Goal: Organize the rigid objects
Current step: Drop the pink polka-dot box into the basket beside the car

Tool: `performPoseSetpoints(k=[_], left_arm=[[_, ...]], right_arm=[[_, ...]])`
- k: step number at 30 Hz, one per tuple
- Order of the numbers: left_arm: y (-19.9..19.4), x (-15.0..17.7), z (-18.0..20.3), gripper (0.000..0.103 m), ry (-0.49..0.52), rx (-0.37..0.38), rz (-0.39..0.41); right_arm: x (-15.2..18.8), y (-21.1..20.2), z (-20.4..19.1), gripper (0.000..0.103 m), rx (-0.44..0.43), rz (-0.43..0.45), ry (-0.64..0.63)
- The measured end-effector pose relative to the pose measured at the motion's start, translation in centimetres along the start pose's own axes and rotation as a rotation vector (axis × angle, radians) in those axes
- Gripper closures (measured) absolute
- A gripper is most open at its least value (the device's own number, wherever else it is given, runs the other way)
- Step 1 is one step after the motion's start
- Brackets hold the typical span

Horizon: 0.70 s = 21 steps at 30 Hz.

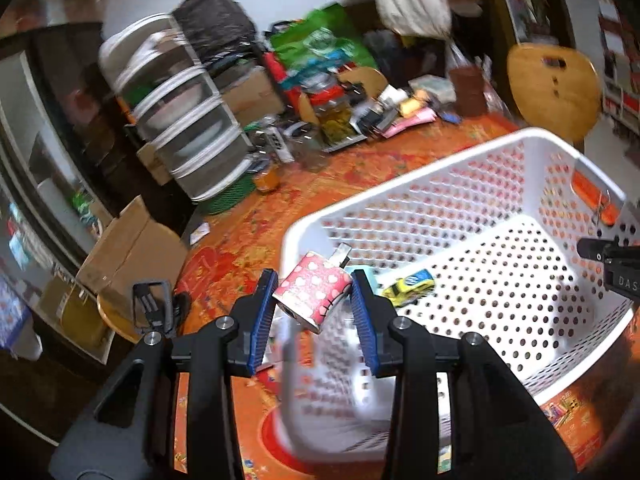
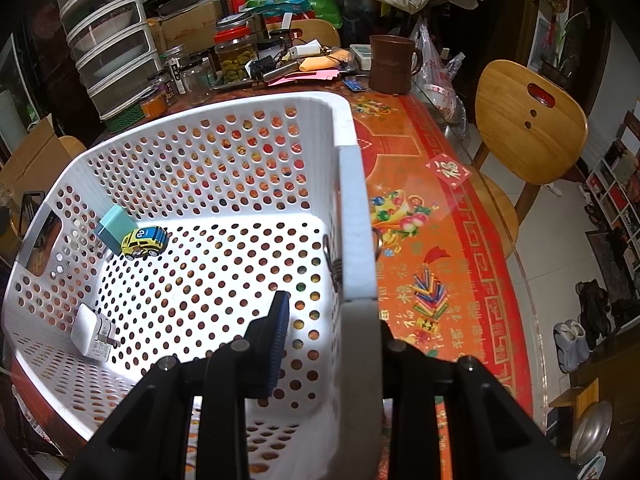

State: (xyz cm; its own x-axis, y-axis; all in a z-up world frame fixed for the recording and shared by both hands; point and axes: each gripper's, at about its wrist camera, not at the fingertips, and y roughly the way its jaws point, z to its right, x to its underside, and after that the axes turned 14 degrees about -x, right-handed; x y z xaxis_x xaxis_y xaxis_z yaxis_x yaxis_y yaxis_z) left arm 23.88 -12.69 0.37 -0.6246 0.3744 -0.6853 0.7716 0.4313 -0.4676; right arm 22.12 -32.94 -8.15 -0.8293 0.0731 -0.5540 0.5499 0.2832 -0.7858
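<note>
My left gripper (image 1: 314,300) is shut on a pink heart-patterned tin (image 1: 312,296) and holds it over the near rim of the white perforated basket (image 1: 460,168). Inside the basket lie a yellow toy car (image 1: 408,286), a teal box (image 2: 114,226) and a white plug adapter (image 2: 94,336); the car also shows in the right wrist view (image 2: 144,242). My right gripper (image 2: 328,340) straddles the basket's right wall (image 2: 354,220), one finger inside and one outside, gripping it.
The basket sits on an orange-red patterned tablecloth (image 2: 432,240). Behind it are jars (image 2: 236,56), a brown mug (image 2: 390,64), stacked drawers (image 2: 108,40) and clutter. A wooden chair (image 2: 528,120) stands to the right. A cardboard box (image 1: 128,252) is at left.
</note>
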Motion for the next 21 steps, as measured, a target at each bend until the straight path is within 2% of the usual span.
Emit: performPoseSetpoints(k=[5,13,14,16,17,18,21], left_arm=[[1.3,-0.1,4.1,0.068,0.084,-0.007,-0.043],[3.4,0.8,5.1,0.067,0.104,-0.025,-0.080],[3.4,0.9,5.1,0.064,0.104,-0.014,-0.077],[3.0,1.2,4.4,0.044,0.098,-0.033,-0.052],[2.4,1.2,3.6,0.025,0.079,-0.061,-0.016],[2.0,1.3,2.7,0.011,0.061,-0.068,0.005],[0.9,1.3,-2.7,0.005,-0.074,-0.048,0.053]], right_arm=[[0.0,0.1,0.0,0.075,-0.004,-0.003,-0.001],[0.1,0.1,-0.1,0.075,-0.003,0.000,-0.002],[0.1,0.1,-0.1,0.075,-0.004,0.000,-0.002],[0.1,0.1,-0.2,0.075,-0.002,0.000,-0.002],[0.1,0.1,-0.1,0.075,-0.001,0.001,-0.001],[0.1,0.1,-0.2,0.075,0.003,0.003,0.000],[0.1,0.1,-0.2,0.075,0.012,0.005,-0.004]])
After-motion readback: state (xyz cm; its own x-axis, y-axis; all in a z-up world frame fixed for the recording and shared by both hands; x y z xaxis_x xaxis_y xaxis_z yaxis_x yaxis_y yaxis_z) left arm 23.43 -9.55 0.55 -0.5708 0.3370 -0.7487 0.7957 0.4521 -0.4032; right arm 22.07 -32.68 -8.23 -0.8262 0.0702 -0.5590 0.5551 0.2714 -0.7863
